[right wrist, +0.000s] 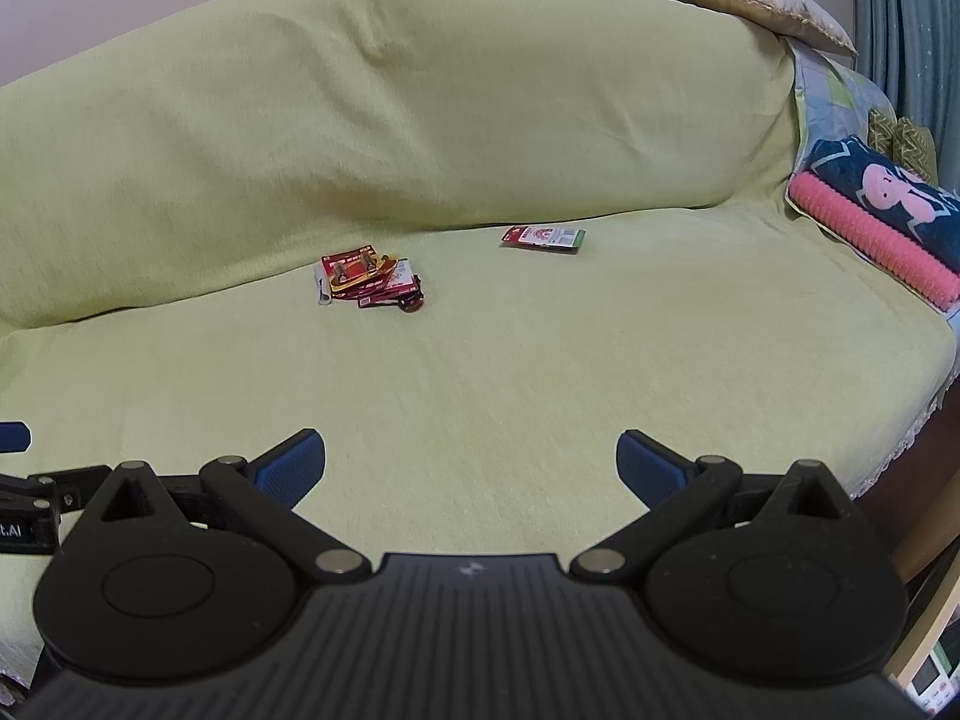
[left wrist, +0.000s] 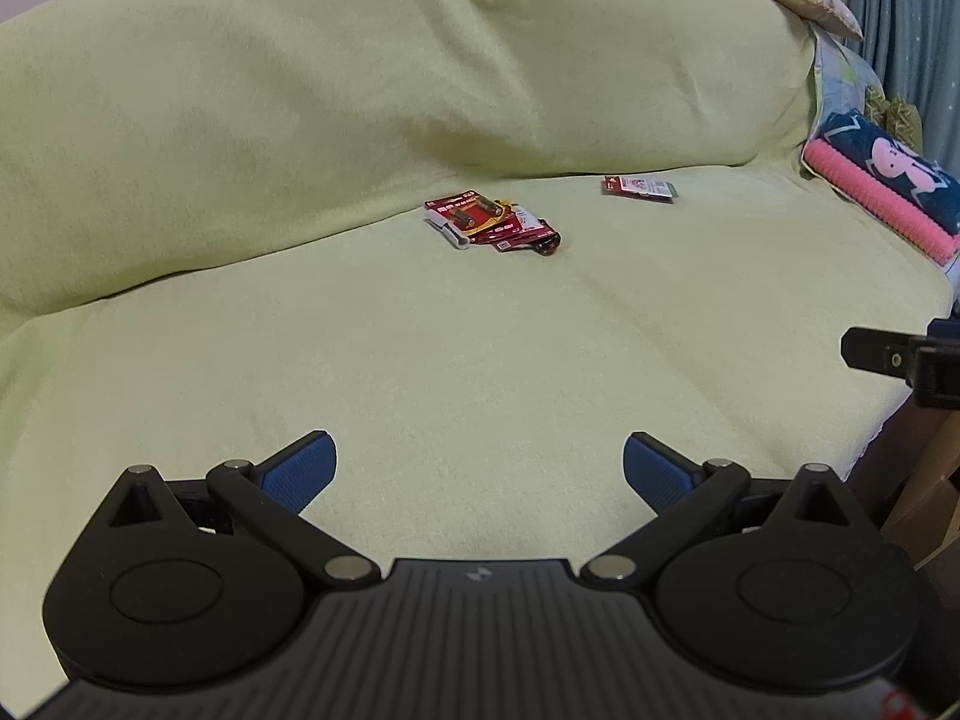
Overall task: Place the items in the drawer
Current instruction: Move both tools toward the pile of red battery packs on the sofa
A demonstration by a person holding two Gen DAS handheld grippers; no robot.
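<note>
A small pile of red battery packs [left wrist: 489, 224] [right wrist: 369, 282] lies on the pale green sofa seat [left wrist: 420, 360] [right wrist: 480, 372], near the backrest. A single red, white and green pack [left wrist: 639, 186] [right wrist: 544, 237] lies flat to its right. My left gripper [left wrist: 480, 471] stands open over the front of the seat, well short of the packs, with nothing between its blue pads. My right gripper [right wrist: 471, 468] is open too and holds nothing. The right gripper's black body [left wrist: 900, 360] shows at the right edge of the left wrist view. No drawer is in view.
The green backrest [right wrist: 360, 120] rises behind the packs. A pink and dark blue cushion [left wrist: 882, 192] [right wrist: 882, 222] lies at the sofa's right end, with a beige pillow [right wrist: 750, 0] on top of the backrest corner. Wooden furniture [right wrist: 936, 540] stands at the far right.
</note>
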